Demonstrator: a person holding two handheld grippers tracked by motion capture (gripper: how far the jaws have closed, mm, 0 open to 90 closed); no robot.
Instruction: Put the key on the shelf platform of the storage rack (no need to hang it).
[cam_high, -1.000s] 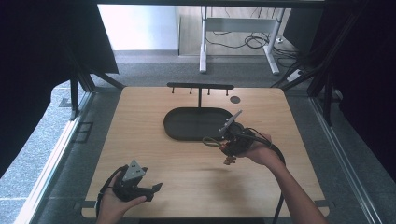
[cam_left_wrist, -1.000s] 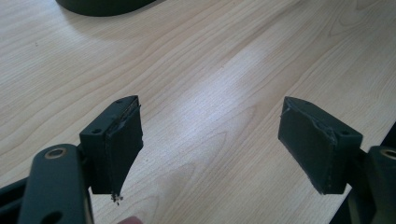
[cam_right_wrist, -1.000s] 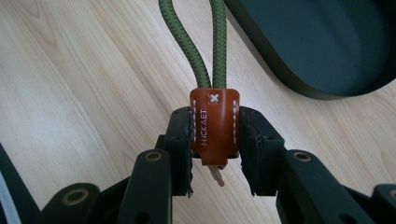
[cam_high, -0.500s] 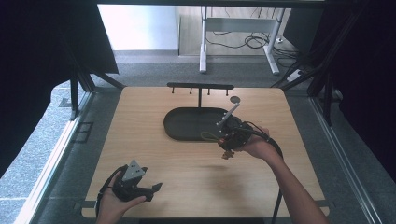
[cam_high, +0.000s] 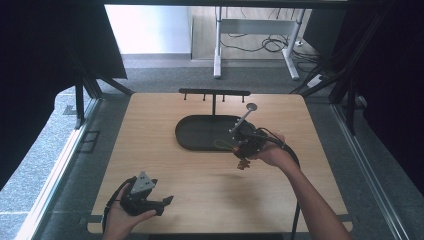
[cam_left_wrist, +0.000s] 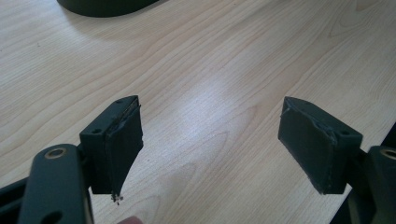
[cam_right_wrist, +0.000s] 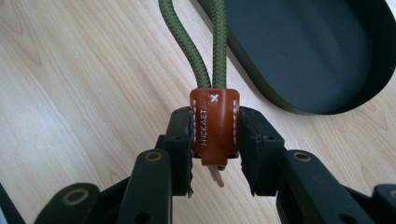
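While I've got the right gripper (cam_right_wrist: 214, 154) pinching the brown leather tab (cam_right_wrist: 214, 123) of this key strap, its jaws are pressed in on both sides of the tab and the olive cord loop (cam_right_wrist: 189, 46) runs up away from it toward the black oval tray (cam_right_wrist: 322, 51). From the high view the right gripper (cam_high: 245, 142) sits just off the tray's (cam_high: 187, 140) right end, above the wooden table (cam_high: 210, 190), with the hook rack (cam_high: 214, 93) just behind the tray. My left gripper (cam_left_wrist: 210, 140) is well away from the tray at the near left corner, jaws spread wide with nothing between them, just parked. My worry: the grip is only on the lower part of the tab, so any quick swing could let the leather slide out. The cord loop is floppy too, so it could miss or snag if I aim it at one of the hooks
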